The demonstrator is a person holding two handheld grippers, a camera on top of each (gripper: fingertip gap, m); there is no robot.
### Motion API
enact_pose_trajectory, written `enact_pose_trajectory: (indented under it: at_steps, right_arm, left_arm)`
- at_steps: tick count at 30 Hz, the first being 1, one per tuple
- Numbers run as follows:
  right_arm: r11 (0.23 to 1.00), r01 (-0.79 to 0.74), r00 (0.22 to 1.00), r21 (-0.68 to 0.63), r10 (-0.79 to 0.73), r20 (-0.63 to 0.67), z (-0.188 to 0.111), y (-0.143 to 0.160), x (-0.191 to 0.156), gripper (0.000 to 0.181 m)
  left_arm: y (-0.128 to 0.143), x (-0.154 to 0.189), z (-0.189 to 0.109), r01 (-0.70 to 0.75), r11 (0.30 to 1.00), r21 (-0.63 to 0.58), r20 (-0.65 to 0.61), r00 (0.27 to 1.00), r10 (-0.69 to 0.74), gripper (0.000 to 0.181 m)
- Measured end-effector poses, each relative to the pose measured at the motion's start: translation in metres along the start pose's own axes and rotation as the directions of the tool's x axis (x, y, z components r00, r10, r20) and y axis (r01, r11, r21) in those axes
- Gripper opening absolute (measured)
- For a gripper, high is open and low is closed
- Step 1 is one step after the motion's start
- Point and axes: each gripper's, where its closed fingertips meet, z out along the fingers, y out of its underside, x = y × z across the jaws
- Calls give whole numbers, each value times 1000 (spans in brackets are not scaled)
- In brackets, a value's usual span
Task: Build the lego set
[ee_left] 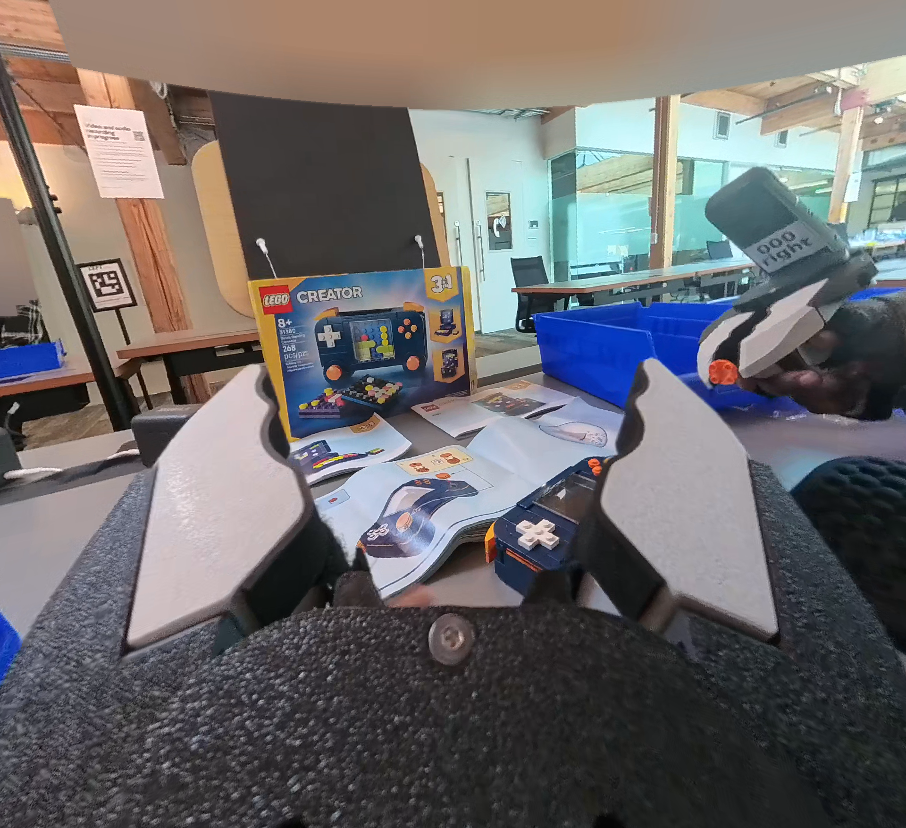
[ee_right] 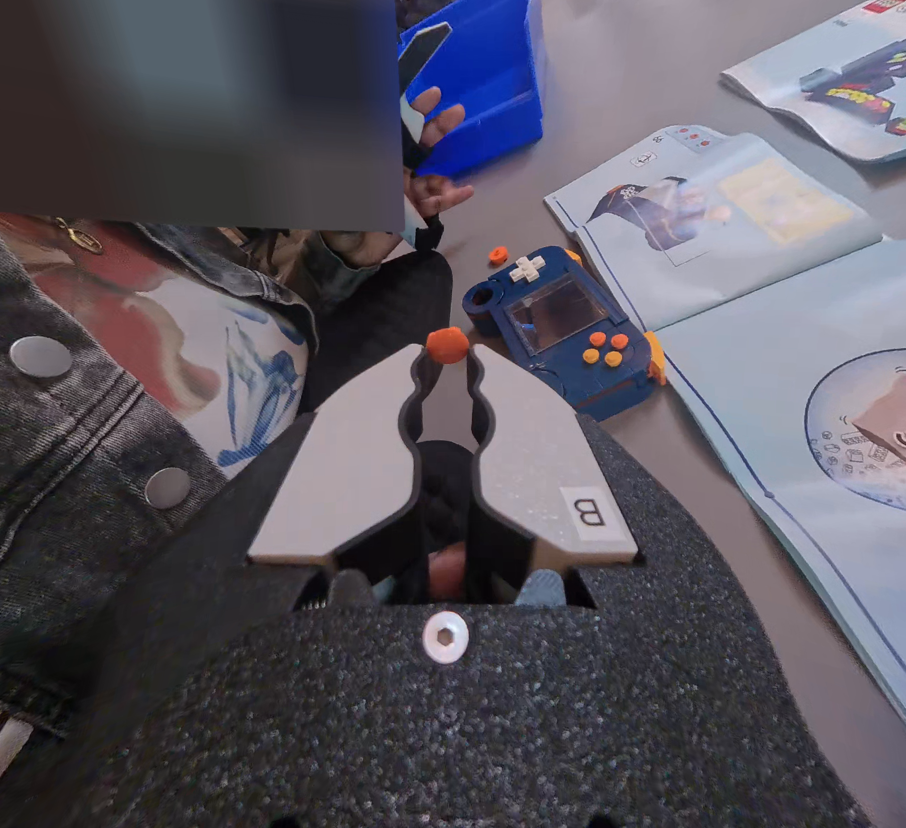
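Observation:
A dark blue lego console with a white cross pad, a clear screen and orange buttons lies on the grey table; it also shows in the left wrist view. My right gripper is shut on a round orange piece, held above the table left of the console; the left wrist view shows this gripper raised at the right. A second round orange piece lies beside the console's far end. My left gripper is open and empty, above the open instruction booklet.
The lego box stands upright behind the booklets. A blue bin sits at the right back, also in the right wrist view. More booklets lie on the table. A person in a denim jacket sits close.

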Motion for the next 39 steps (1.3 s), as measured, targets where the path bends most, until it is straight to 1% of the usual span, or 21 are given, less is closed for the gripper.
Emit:
enact_pose_trajectory:
  at_steps: [1, 2, 3, 4, 6, 8, 11, 12, 13, 17, 19, 22, 26, 29, 31, 34, 35, 36, 37, 38, 39]
  right_arm:
    - [1000, 7, 1000, 2, -7, -6, 0, 1, -1, 14]
    - [1000, 17, 1000, 6, -17, -15, 0, 3, -1, 14]
    - [1000, 23, 1000, 8, -23, -21, 0, 5, -2, 14]
    - [1000, 24, 1000, 14, -24, -20, -1, 7, -3, 14]
    - [999, 19, 1000, 30, -18, -22, -3, 12, -5, 14]
    - [999, 24, 999, 34, -23, -29, -6, 18, -5, 14]
    - [999, 33, 998, 29, -31, -53, -11, 25, -2, 14]
    - [999, 30, 998, 36, -28, -57, -12, 26, -2, 14]
    - [999, 26, 998, 44, -24, -56, -13, 27, -1, 14]
    - [999, 27, 998, 36, -25, -63, -12, 35, 1, 14]
    - [999, 18, 998, 33, -16, -62, -11, 39, 1, 14]
    - [999, 7, 998, 47, -5, -59, -12, 37, 3, 14]
    - [999, -6, 998, 46, 9, -56, -13, 38, 4, 14]
    - [999, -9, 998, 47, 11, -56, -13, 39, 4, 14]
    - [999, -11, 998, 49, 14, -58, -13, 39, 5, 14]
    - [999, -14, 998, 43, 16, -59, -13, 40, 5, 14]
    - [999, -12, 998, 42, 15, -59, -13, 40, 5, 14]
    - [999, -8, 998, 42, 10, -62, -13, 39, 5, 14]
    - [999, 1, 998, 41, 2, -67, -13, 39, 5, 14]
    - [999, 15, 997, 40, -12, -73, -12, 37, 5, 14]
    - [999, 34, 996, 42, -31, -80, -11, 35, 5, 14]
  left_arm:
    - [-1, 1, -2, -31, 999, -12, -19, 999, 31, 125]
    - [2, 5, -5, -84, 995, -52, -67, 995, 80, 109]
    - [8, 11, -10, -146, 982, -122, -140, 982, 128, 87]
    - [16, 12, -15, -188, 960, -209, -197, 969, 147, 76]
    - [34, 9, -25, -203, 896, -396, -268, 958, 99, 72]
    - [58, 5, -35, -208, 804, -557, -307, 951, 33, 65]
    - [97, -3, -54, -246, 604, -758, -324, 946, -22, 49]
    - [105, -6, -56, -253, 562, -787, -318, 948, -19, 43]
    - [109, -8, -55, -253, 542, -801, -310, 951, -15, 39]
    - [119, -3, -54, -227, 499, -836, -308, 947, -87, 31]
    - [125, -2, -57, -216, 461, -861, -305, 944, -128, 29]
    - [131, 0, -58, -211, 424, -881, -302, 940, -160, 26]
    - [135, 1, -56, -218, 402, -889, -309, 935, -176, 25]
    - [141, 1, -59, -215, 369, -904, -302, 933, -196, 22]
    - [140, 3, -58, -186, 366, -912, -285, 929, -236, 16]
    - [140, 1, -58, -161, 371, -915, -265, 931, -250, 16]
    - [138, -1, -56, -144, 387, -911, -251, 937, -242, 16]
    - [132, -2, -50, -107, 431, -896, -234, 939, -253, 16]
    - [121, -2, -41, -43, 504, -863, -208, 938, -276, 16]
    - [103, 0, -29, 46, 597, -801, -187, 928, -322, 16]
    - [77, 3, -15, 175, 695, -698, -175, 898, -403, 16]
